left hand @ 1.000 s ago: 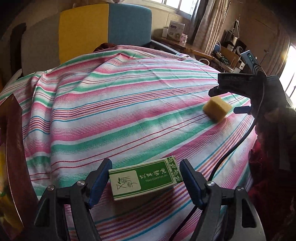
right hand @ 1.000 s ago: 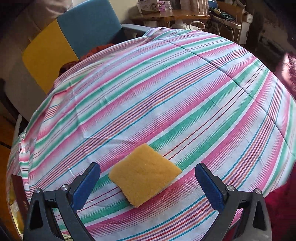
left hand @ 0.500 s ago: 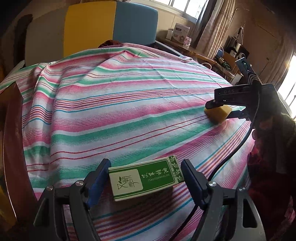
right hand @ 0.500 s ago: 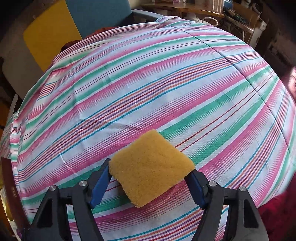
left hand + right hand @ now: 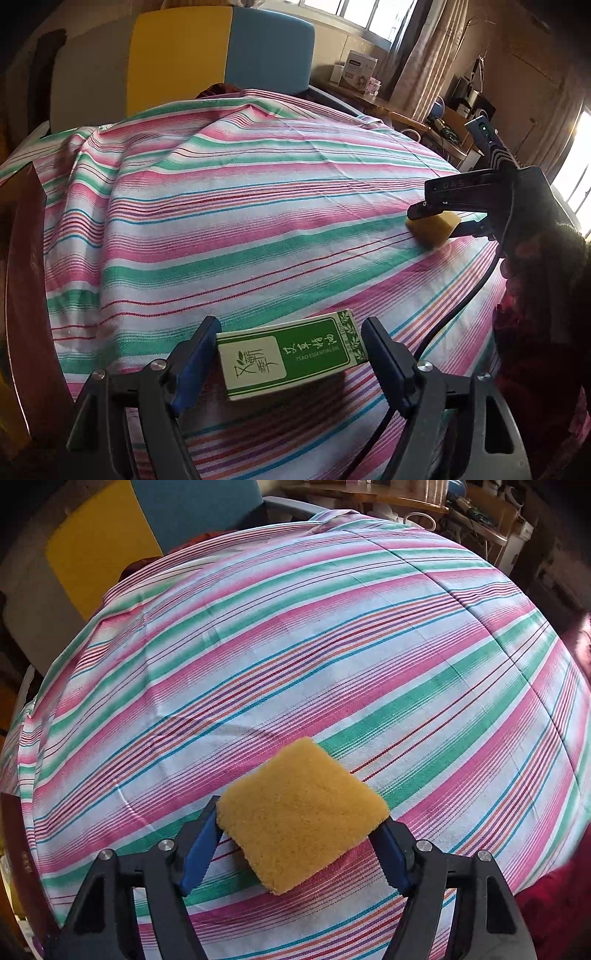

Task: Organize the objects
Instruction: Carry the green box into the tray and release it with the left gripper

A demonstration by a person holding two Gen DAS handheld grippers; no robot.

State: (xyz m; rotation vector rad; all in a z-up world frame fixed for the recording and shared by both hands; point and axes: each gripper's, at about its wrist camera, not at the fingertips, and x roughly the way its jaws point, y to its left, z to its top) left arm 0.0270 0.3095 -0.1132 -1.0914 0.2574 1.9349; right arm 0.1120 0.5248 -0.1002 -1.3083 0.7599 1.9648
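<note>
A green and white essential-oil box [image 5: 288,358] sits between the fingers of my left gripper [image 5: 291,363], which is shut on its two ends and holds it just above the striped cloth. A yellow sponge [image 5: 301,819] is held between the blue pads of my right gripper [image 5: 301,834], lifted a little off the cloth. In the left wrist view the right gripper [image 5: 454,221] and the sponge [image 5: 432,229] show at the right edge of the table.
A pink, green and white striped cloth [image 5: 295,646] covers the table. A yellow and blue chair back [image 5: 221,55] stands behind it. A dark wooden piece [image 5: 22,277] is at the left. Shelves and a desk with clutter [image 5: 443,122] lie at the back right.
My right gripper has closed on the sponge and raised it slightly. My left gripper has kept its hold on the box and lifted it a little.
</note>
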